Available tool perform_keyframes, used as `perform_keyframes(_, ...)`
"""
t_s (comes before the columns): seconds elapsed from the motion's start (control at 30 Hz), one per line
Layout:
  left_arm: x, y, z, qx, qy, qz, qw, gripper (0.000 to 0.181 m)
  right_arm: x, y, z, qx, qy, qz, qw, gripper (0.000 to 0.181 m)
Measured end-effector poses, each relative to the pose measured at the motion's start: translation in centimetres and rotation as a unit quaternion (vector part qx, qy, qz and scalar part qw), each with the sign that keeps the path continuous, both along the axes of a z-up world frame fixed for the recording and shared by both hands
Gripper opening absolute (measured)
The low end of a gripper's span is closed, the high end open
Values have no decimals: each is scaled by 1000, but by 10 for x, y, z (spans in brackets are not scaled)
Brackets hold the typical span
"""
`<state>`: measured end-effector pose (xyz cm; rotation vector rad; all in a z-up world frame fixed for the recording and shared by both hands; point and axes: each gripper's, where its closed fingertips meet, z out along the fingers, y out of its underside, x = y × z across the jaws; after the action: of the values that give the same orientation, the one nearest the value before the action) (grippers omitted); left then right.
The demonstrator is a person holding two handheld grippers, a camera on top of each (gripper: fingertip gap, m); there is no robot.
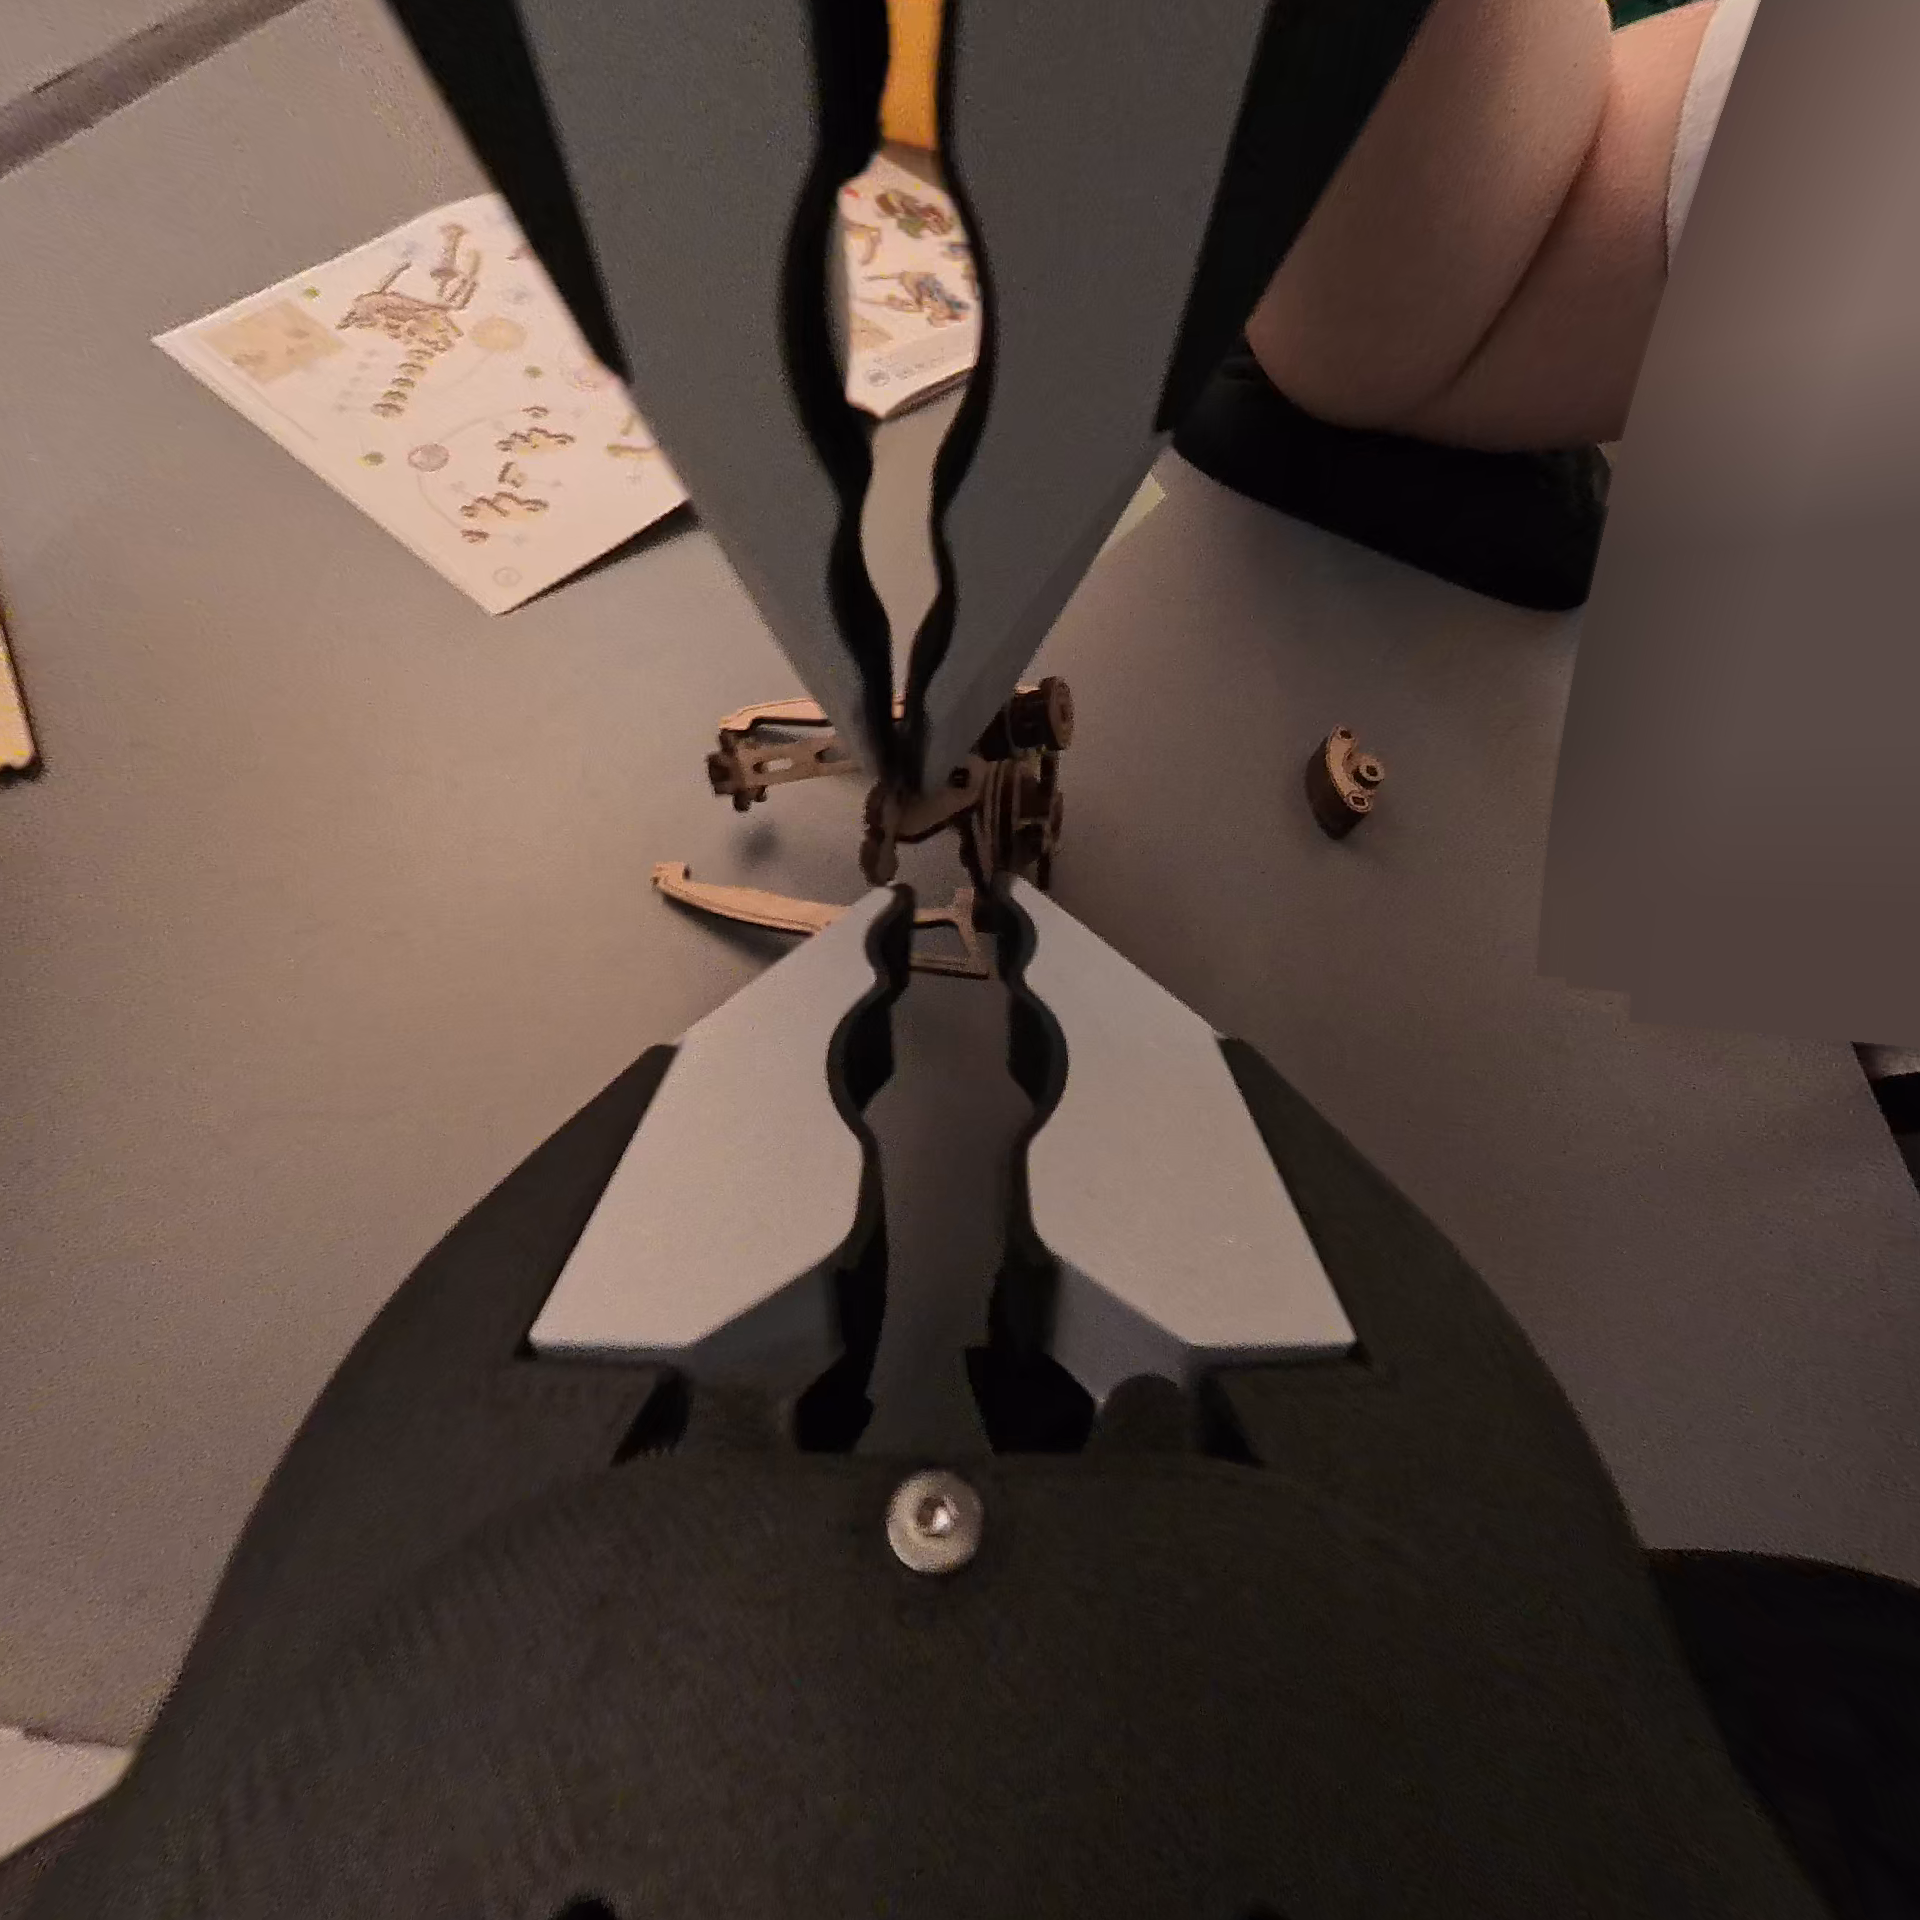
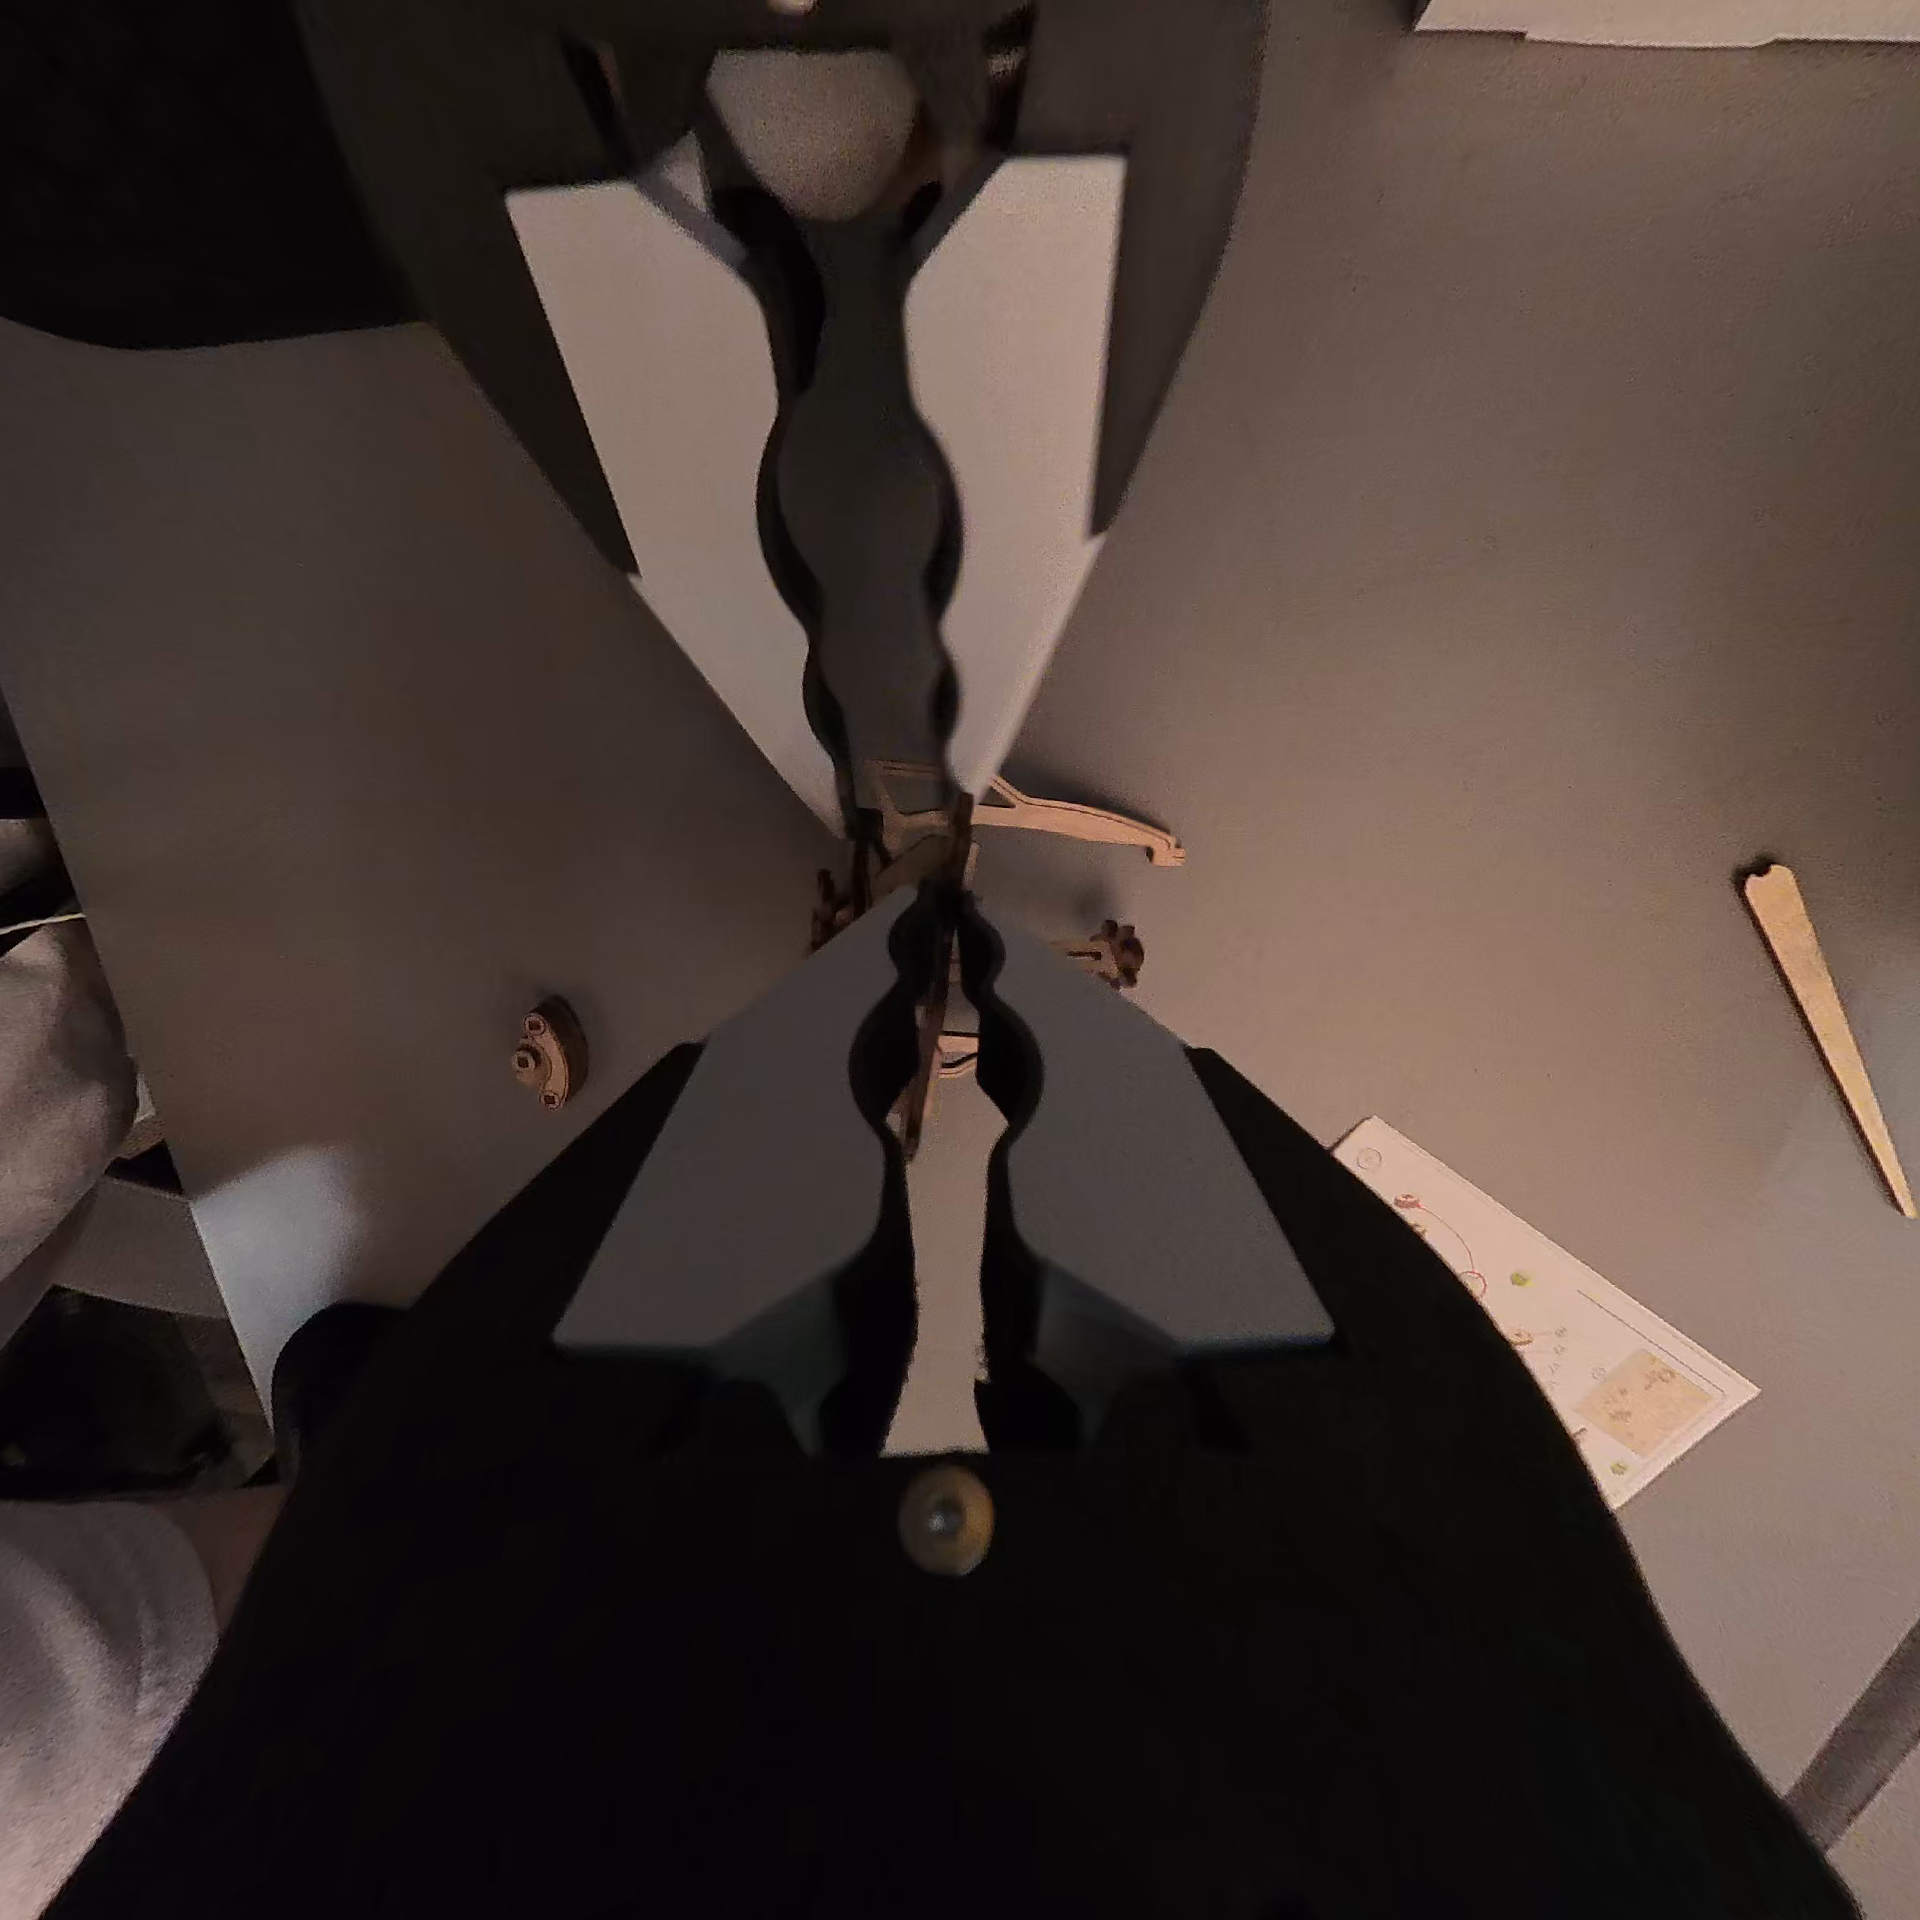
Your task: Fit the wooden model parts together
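Observation:
My right gripper (image 2: 940,899) is shut on a dark wooden model assembly (image 1: 987,800), seen edge-on between its fingers in the right wrist view (image 2: 928,1023). In the left wrist view it comes in from the top (image 1: 902,764). A limb with a gear-like end (image 1: 764,753) sticks out of the assembly. My left gripper (image 1: 951,891) is shut on the framed end of a pale flat curved wooden arm (image 1: 748,902), which also shows in the right wrist view (image 2: 1070,821). The two grippers meet tip to tip, and the arm's end sits just under the assembly, above the grey table (image 1: 312,935).
A small dark wooden part (image 1: 1345,779) lies loose on the table, seen too in the right wrist view (image 2: 551,1049). A printed instruction sheet (image 1: 416,416) lies beyond. A pale wooden stick (image 2: 1829,1039) lies at the right. A person's forearm (image 1: 1507,260) is at the upper right. Left and right tips are no more than a few centimetres apart. Left tips and right tips are each some 20 cm from the pale wooden stick (image 2: 1829,1039).

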<state>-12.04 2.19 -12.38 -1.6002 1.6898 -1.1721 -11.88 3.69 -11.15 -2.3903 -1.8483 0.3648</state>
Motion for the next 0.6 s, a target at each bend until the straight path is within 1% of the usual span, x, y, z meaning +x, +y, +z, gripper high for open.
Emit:
perform_keyframes(0.03,-1,5,1,-8,-2,13,1000,28,0,0,0,1,1,1,1000,2)
perform_keyframes(0.07,-1,9,3,-20,-7,24,999,37,1,0,0,2,0,2,1000,2)
perform_keyframes(0.2,1,10,20,-91,-53,20,994,24,0,0,0,-4,5,-1,1000,2)
perform_keyframes(0.27,2,12,22,-100,-57,25,993,12,0,0,0,-8,8,-2,1000,2)
perform_keyframes(0.33,3,13,20,-89,-52,30,994,3,0,-1,-1,-16,10,-3,1000,2)
perform_keyframes(0.43,4,13,17,-80,-43,30,995,2,1,-1,-2,-21,12,-3,1000,2)
perform_keyframes(0.53,4,15,16,-86,-40,35,995,6,0,-1,-2,-24,17,-4,1000,2)
perform_keyframes(0.57,4,12,17,-89,-41,26,995,1,0,-1,-2,-25,18,-4,1000,2)
perform_keyframes(0.6,4,12,16,-83,-40,26,995,1,0,-1,-2,-26,19,-4,999,2)
